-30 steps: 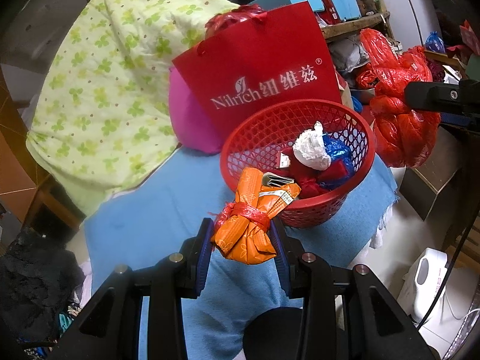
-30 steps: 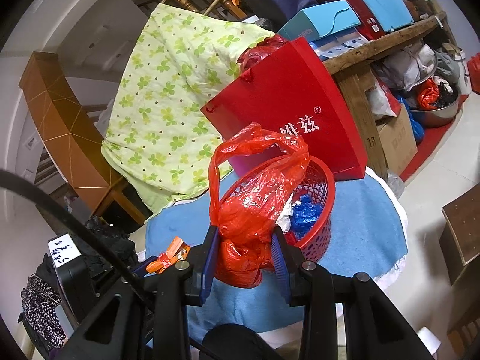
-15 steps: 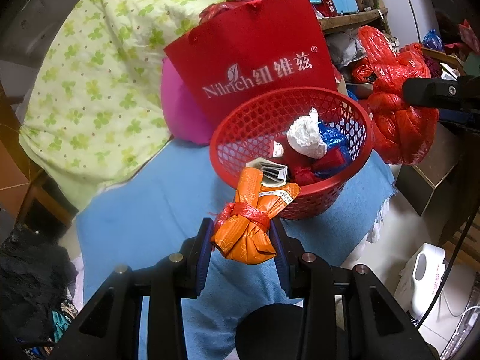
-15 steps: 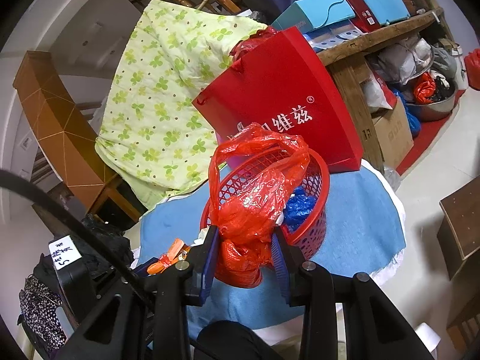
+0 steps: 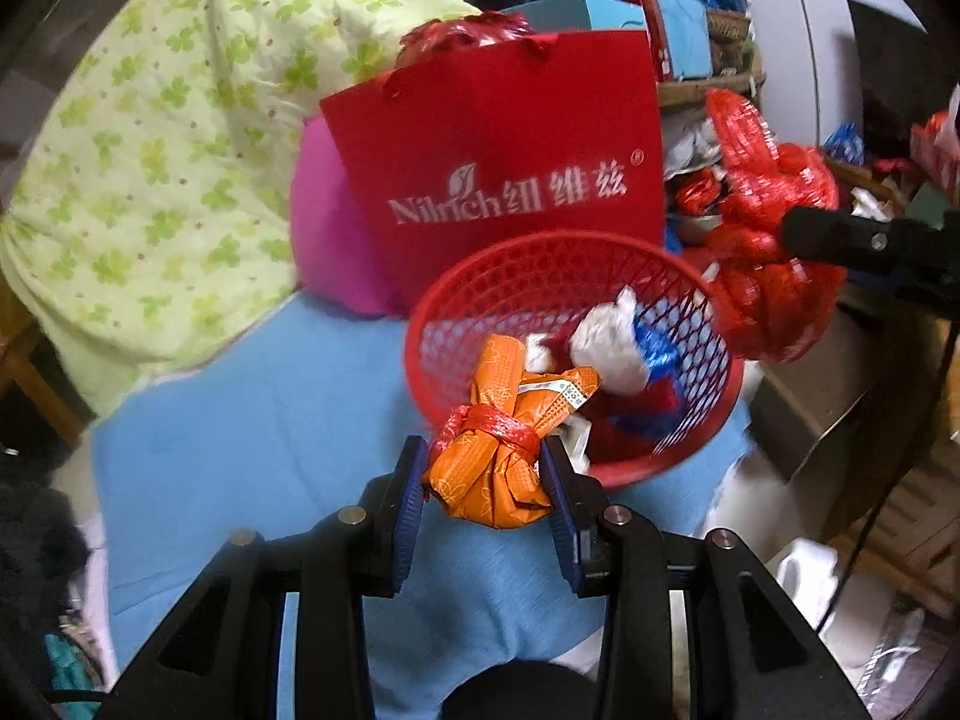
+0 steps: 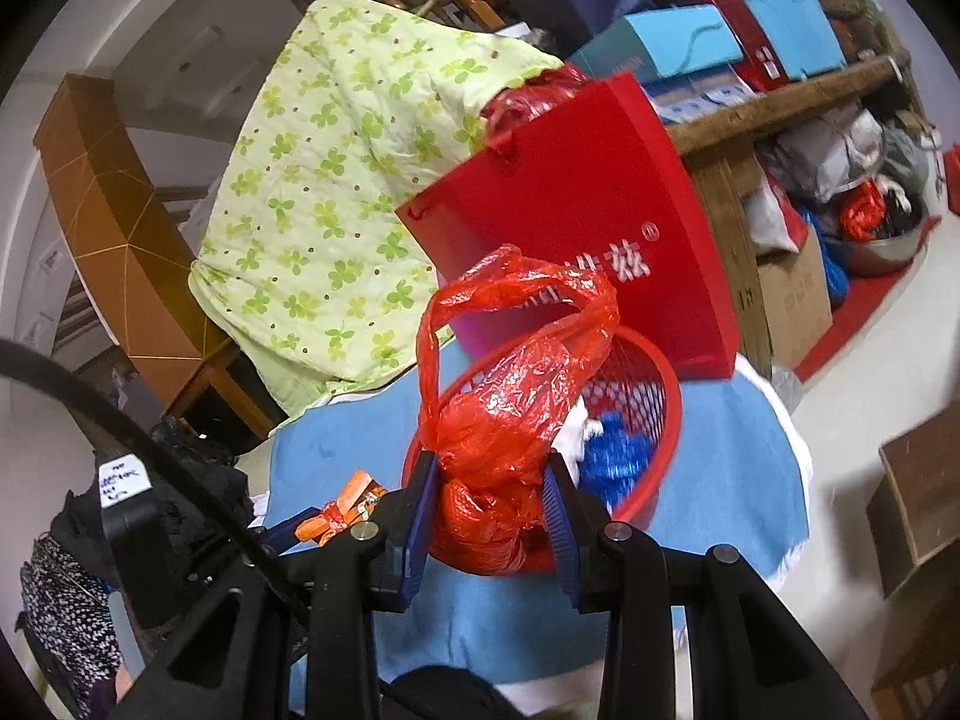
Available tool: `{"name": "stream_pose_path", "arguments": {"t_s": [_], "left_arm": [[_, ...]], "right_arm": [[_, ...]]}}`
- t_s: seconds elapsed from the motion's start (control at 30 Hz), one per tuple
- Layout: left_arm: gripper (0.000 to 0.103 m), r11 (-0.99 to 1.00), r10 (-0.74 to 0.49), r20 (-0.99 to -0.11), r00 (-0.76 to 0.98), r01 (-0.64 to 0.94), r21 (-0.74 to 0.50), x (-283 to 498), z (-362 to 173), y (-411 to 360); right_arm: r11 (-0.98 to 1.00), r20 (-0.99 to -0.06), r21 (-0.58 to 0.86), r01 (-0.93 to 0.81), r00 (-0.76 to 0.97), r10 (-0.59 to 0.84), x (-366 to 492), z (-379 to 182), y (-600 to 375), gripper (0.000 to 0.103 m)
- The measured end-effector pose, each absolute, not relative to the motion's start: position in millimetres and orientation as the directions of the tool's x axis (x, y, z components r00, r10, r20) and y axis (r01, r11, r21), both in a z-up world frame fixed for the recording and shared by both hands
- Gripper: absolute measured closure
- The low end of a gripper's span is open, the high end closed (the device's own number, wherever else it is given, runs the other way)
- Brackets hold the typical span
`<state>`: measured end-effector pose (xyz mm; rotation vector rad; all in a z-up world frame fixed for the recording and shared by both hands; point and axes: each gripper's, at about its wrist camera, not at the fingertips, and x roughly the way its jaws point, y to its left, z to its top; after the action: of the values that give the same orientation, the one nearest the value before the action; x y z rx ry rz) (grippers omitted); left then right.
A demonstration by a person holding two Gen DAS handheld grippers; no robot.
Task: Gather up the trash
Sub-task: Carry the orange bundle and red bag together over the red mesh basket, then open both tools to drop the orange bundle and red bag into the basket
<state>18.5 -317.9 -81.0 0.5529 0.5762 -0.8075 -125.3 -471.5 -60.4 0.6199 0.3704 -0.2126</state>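
Observation:
My left gripper (image 5: 485, 483) is shut on an orange wrapped bundle (image 5: 498, 456) tied with red string, held at the near rim of a red mesh basket (image 5: 516, 276). The basket holds white, blue and red trash (image 5: 624, 354). My right gripper (image 6: 492, 510) is shut on a red plastic bag (image 6: 510, 414), held over the basket's (image 6: 660, 396) near left rim. The bag also shows at the basket's right rim in the left wrist view (image 5: 774, 276). The orange bundle shows at the lower left in the right wrist view (image 6: 342, 507).
The basket stands on a blue cloth (image 5: 270, 396). Behind it are a red paper bag (image 5: 498, 156), a pink cushion (image 5: 324, 240) and a green clover-print quilt (image 5: 150, 150). Boxes and clutter fill a wooden shelf (image 6: 780, 102). A wooden stool (image 6: 918, 480) stands at right.
Both grippers have moved in toward the basket. The orange bundle now overlaps its near rim, and the red bag has reached its edge.

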Motion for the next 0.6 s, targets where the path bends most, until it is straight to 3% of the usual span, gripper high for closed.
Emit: {"name": "stream_pose_path", "arguments": {"t_s": [0.53,0.6], "left_arm": [[0.062,0.514,-0.565,-0.7,0.436,0.85,0.115,67,-97,-353],[0.055,0.503,-0.579,-0.695,0.426,0.858,0.106,70,-99,-355]], "right_arm": [[0.806,-0.515,0.457,0.377,0.851,-0.106,-23,-83,-504,0.064],[0.8,-0.523,0.462,0.384,0.846,-0.104,-15,-88,-507,0.064]]}}
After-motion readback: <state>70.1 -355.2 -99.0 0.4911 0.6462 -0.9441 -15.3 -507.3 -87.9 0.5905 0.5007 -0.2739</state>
